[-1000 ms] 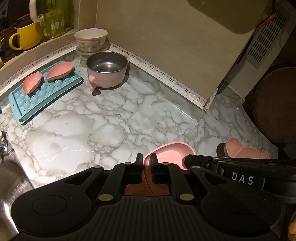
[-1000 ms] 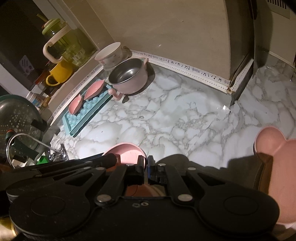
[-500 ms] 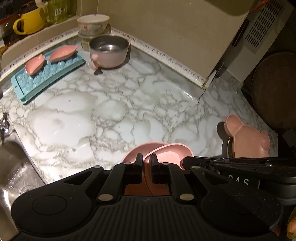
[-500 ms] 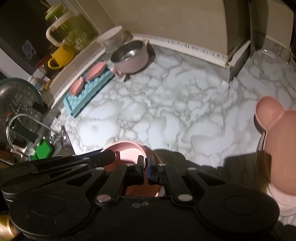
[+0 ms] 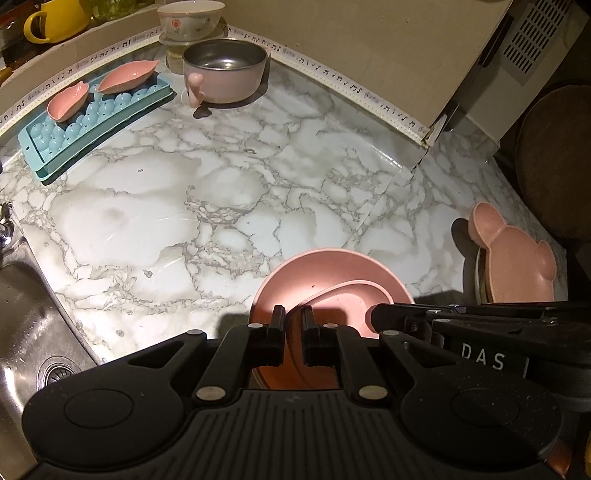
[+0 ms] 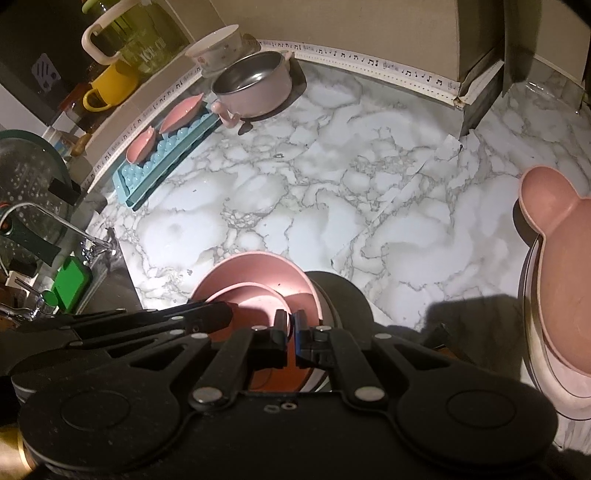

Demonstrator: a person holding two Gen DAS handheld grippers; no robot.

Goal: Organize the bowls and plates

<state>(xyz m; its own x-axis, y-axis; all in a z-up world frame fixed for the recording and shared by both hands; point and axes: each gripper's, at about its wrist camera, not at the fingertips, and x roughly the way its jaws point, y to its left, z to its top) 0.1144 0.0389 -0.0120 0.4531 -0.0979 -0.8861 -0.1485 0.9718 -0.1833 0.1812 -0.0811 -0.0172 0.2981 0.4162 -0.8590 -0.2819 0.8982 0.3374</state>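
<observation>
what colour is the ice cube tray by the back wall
Light teal blue ice cube tray, clearest in the left wrist view.

Marble counter (image 5: 155,206), beige wall (image 5: 369,40), sink (image 5: 26,325)

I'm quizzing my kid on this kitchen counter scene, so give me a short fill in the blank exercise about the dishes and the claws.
1. The two small leaf-shaped pink dishes rest on a ____ ice tray.
2. The mug on the ledge behind the counter is ____.
3. The left claw and the right claw are each shut on the rim of a ____ dish.
4. The steel-lined bowl is standing ____.

Missing words: blue; yellow; pink; upright
</observation>
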